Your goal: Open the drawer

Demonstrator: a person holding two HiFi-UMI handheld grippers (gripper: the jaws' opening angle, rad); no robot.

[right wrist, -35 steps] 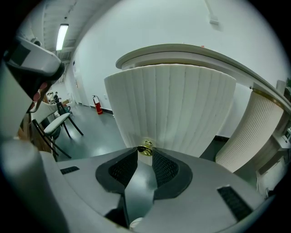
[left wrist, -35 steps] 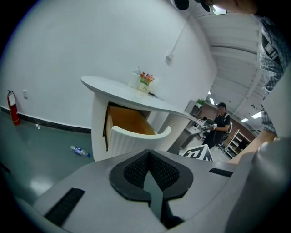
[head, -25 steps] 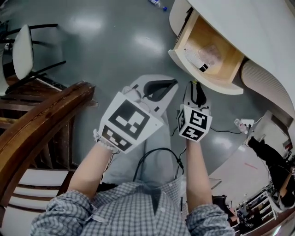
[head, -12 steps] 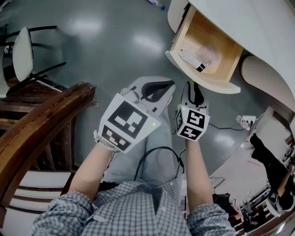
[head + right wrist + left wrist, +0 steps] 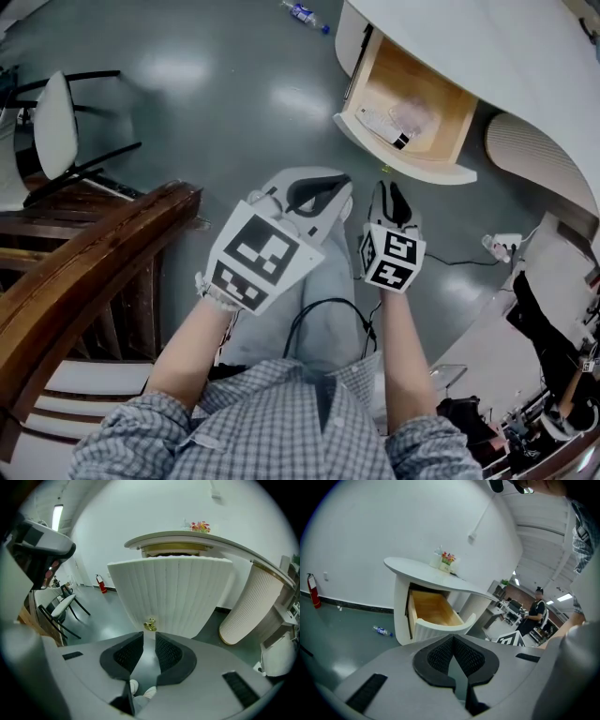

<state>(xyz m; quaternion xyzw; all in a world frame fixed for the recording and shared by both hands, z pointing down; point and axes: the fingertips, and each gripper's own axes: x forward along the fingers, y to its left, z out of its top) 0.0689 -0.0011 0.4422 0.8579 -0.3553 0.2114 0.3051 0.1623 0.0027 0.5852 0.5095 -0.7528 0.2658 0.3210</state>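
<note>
The drawer stands pulled out of the white curved desk, with papers and a clear bag inside its wooden box. Its ribbed white front carries a small brass knob. My right gripper hangs a little short of that front. Its jaws have just been closing, but a gap remains and nothing is between them; the knob sits just beyond the right gripper. My left gripper is beside it, jaws meeting at the tips, empty. The open drawer lies ahead of the left gripper.
A dark wooden rail runs along the left, with a white chair beyond it. A plastic bottle lies on the floor by the desk. A ribbed column and a power strip with cable are at the right. A person stands far off.
Both grippers have drawn back a little from the open drawer, so the gap to its front has grown. The drawer itself stays pulled out.
</note>
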